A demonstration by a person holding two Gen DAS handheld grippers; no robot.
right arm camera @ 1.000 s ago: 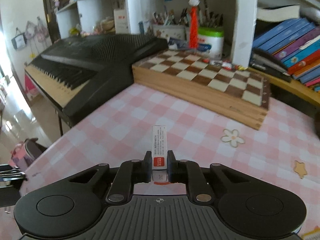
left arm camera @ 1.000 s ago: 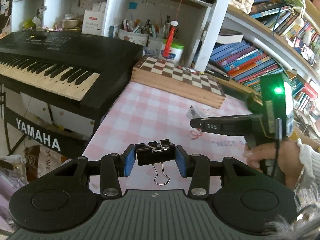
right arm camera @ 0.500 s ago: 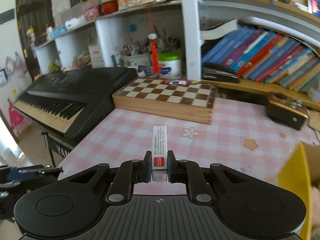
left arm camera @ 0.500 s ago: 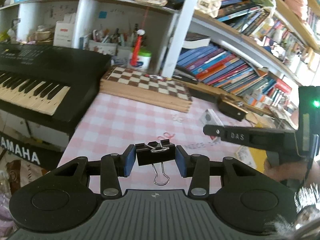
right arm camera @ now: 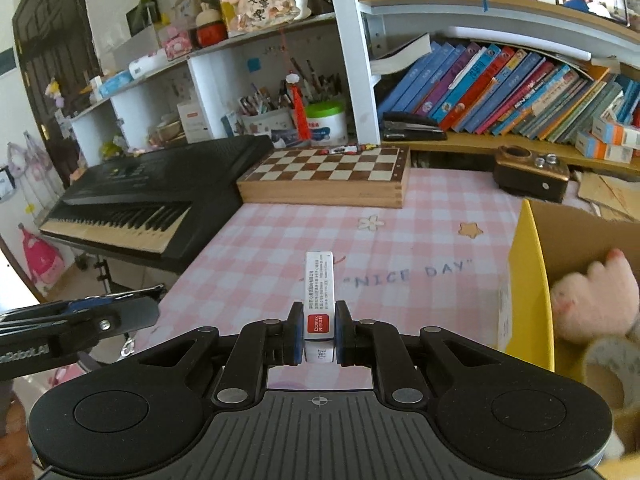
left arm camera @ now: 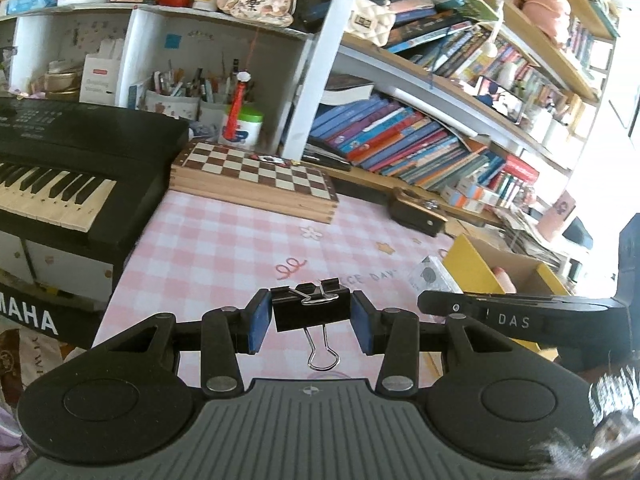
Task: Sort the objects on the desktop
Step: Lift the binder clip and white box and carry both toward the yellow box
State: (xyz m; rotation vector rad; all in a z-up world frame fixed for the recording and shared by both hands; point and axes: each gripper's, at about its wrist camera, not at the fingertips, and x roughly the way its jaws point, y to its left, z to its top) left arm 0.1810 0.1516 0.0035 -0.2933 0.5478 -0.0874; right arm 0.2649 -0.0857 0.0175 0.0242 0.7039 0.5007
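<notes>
My left gripper [left arm camera: 311, 314] is shut on a black binder clip [left arm camera: 311, 310], held above the pink checked tablecloth [left arm camera: 224, 248], its wire handle hanging down. My right gripper [right arm camera: 318, 330] is shut on a small white box with a red label [right arm camera: 319, 294], held upright above the cloth. The right gripper also shows in the left wrist view [left arm camera: 496, 314], with the box's end [left arm camera: 430, 276] beyond it. A yellow cardboard box [right arm camera: 532, 280] stands open at the right, with a pink plush toy [right arm camera: 588, 296] inside. It also shows in the left wrist view [left arm camera: 476, 256].
A wooden chessboard box [right arm camera: 328, 180] lies at the back of the table. A black Yamaha keyboard [right arm camera: 152, 200] stands to the left. A small brown radio [right arm camera: 530, 178] sits at the back right. Shelves with books and pen pots rise behind.
Both grippers have swung to the right with their loads still held. The yellow box and the plush toy have come into view at the right.
</notes>
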